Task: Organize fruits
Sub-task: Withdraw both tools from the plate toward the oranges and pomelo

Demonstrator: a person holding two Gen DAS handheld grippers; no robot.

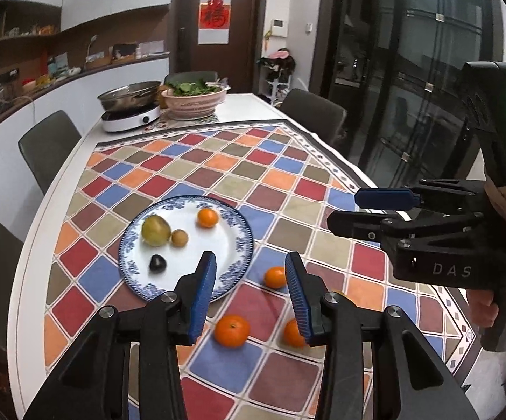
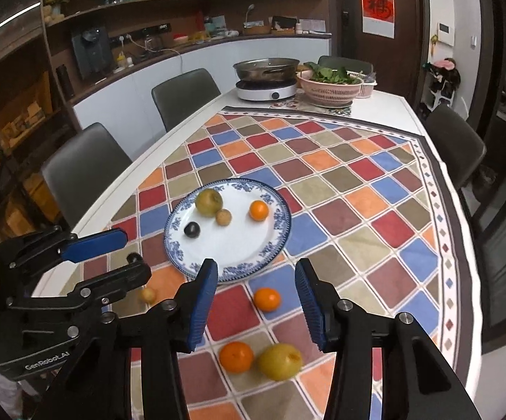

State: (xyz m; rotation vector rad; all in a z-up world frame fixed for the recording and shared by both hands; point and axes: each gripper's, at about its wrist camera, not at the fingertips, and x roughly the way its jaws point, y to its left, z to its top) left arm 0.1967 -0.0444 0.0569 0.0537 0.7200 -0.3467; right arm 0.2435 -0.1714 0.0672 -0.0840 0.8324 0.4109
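Both jaws gape, holding nothing — round fruits show no long axis — four sit on the plate (image 2: 274,241).

A steel pan (image 2: 265,67) sits on a white cooktop (image 2: 266,91) beside a pink basket (image 2: 329,91) of greens.

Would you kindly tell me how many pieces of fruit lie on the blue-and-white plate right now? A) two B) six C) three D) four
D: the blue-and-white plate holds a yellow-green fruit, a small tan fruit, a dark fruit and one orange; the other fruit lies on the tablecloth.
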